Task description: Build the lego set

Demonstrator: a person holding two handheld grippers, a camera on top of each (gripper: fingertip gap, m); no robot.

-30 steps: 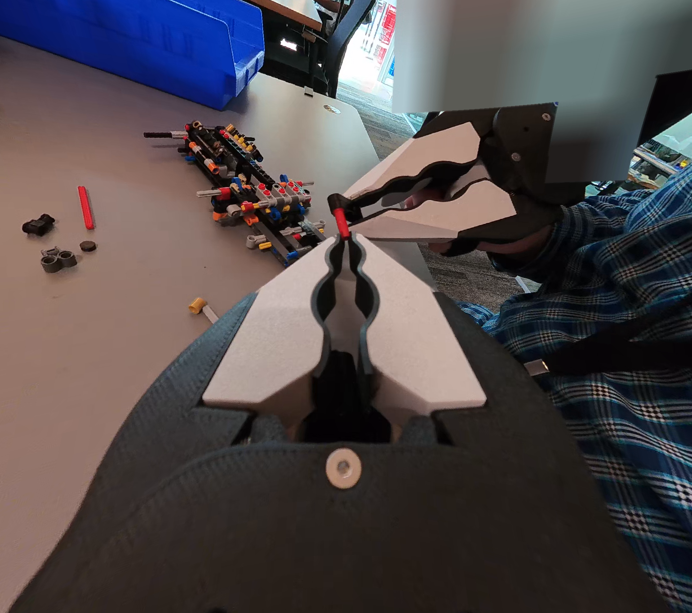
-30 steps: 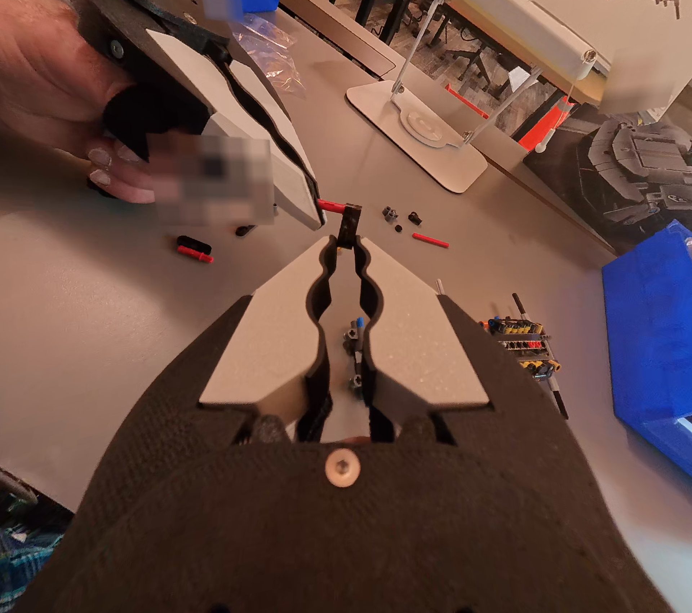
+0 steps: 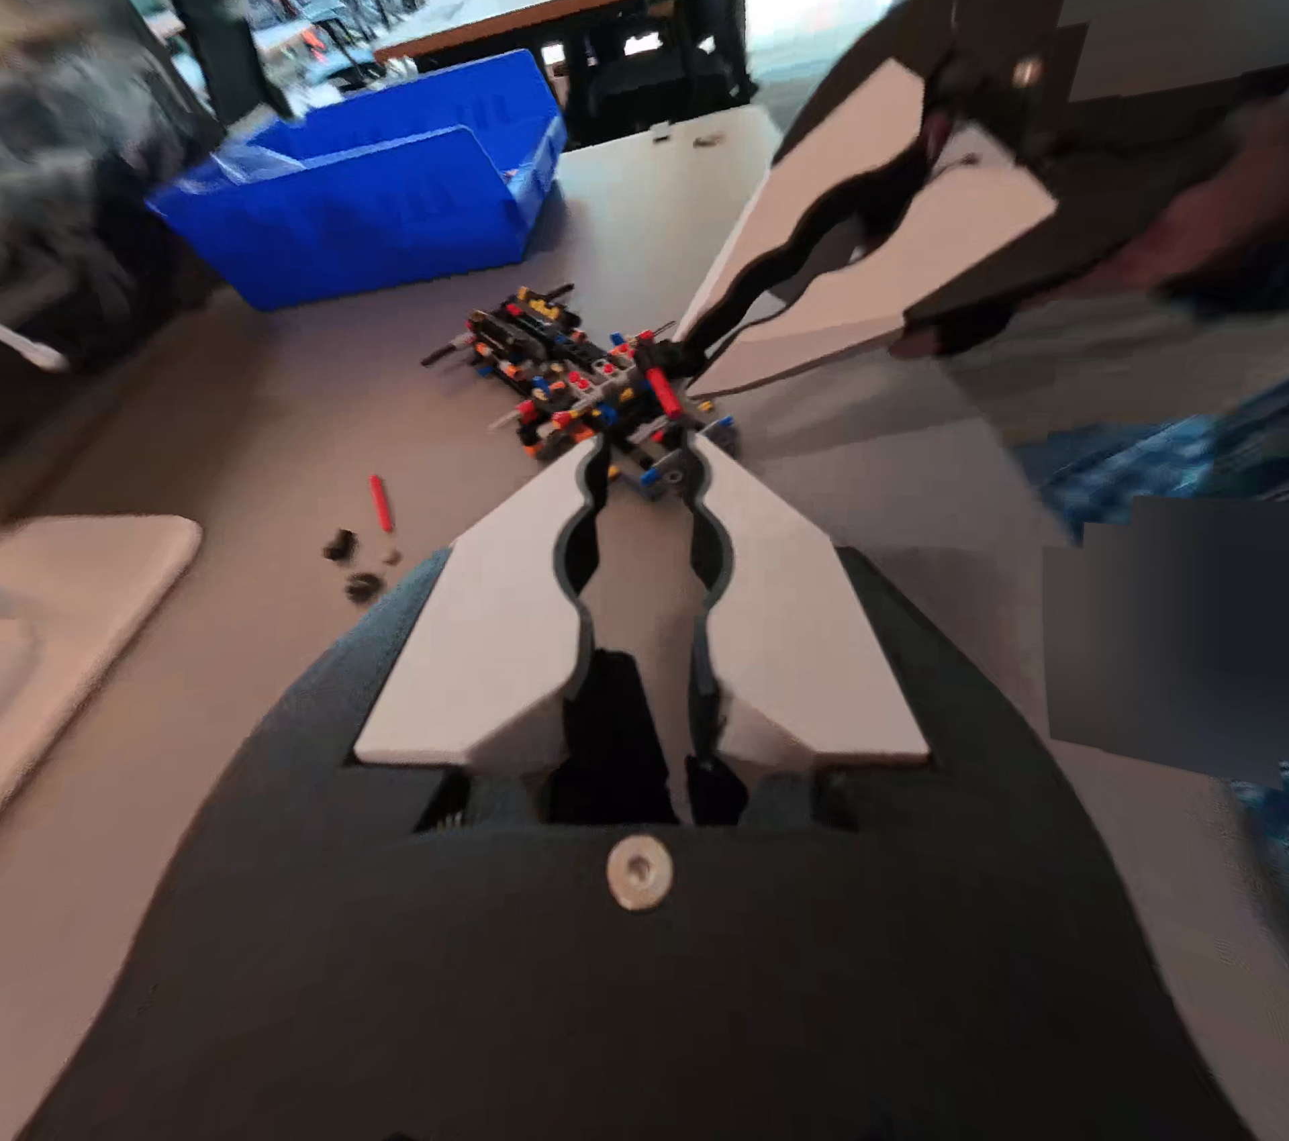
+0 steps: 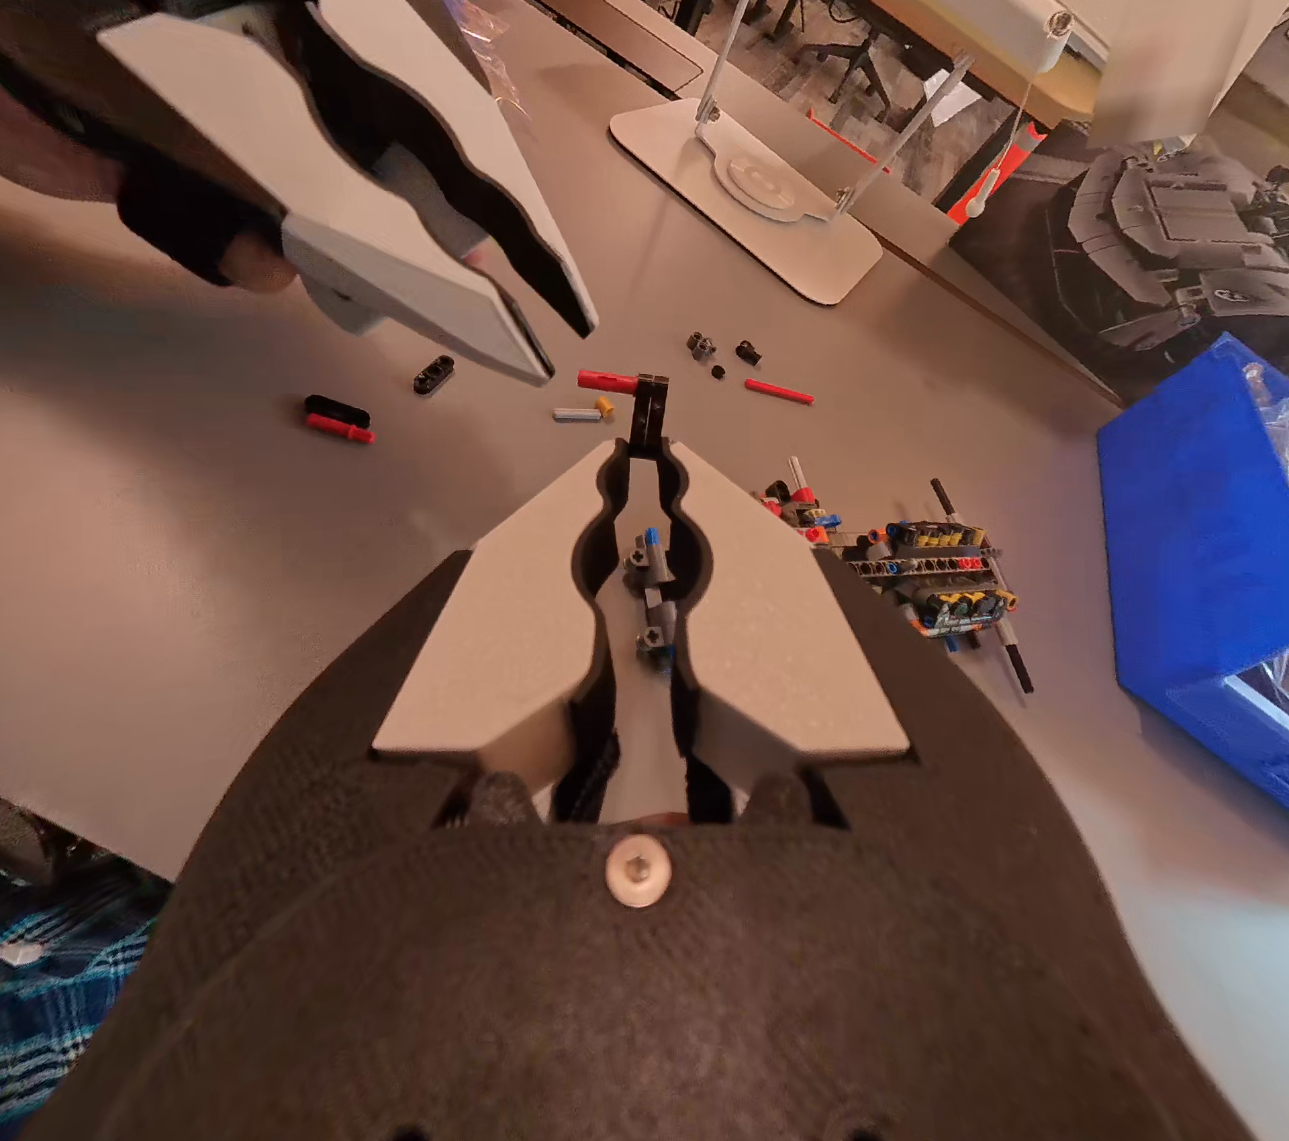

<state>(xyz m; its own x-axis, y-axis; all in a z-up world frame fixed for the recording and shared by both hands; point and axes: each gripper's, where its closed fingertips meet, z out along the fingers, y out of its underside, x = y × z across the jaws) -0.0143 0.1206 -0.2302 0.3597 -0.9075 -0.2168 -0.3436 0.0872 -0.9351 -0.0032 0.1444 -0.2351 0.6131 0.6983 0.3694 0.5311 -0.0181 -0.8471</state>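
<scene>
My right gripper (image 4: 645, 445) is shut on a black connector (image 4: 649, 410) with a red pin (image 4: 603, 380) sticking out of its top to the left, held above the grey table (image 4: 174, 550). My left gripper (image 3: 645, 452) is open and empty; in the right wrist view it (image 4: 565, 351) hovers just left of the red pin, apart from it. In the left wrist view the right gripper (image 3: 680, 351) comes in from the upper right with the red pin (image 3: 659, 389) in front of the long multicoloured lego assembly (image 3: 551, 361), which also shows in the right wrist view (image 4: 928, 570).
Loose parts lie on the table: a red axle (image 4: 778, 391), small black pieces (image 4: 746, 351), a black and red pair (image 4: 338, 414), a grey-yellow pin (image 4: 582, 412), a small grey-blue subassembly (image 4: 652, 591). A blue bin (image 3: 377, 201) and a white stand base (image 4: 753, 201) stand farther back.
My left gripper has let go of the red pin, opened and drawn back. The pin stays in the black connector held by my right gripper. The left view has swung toward the assembly.
</scene>
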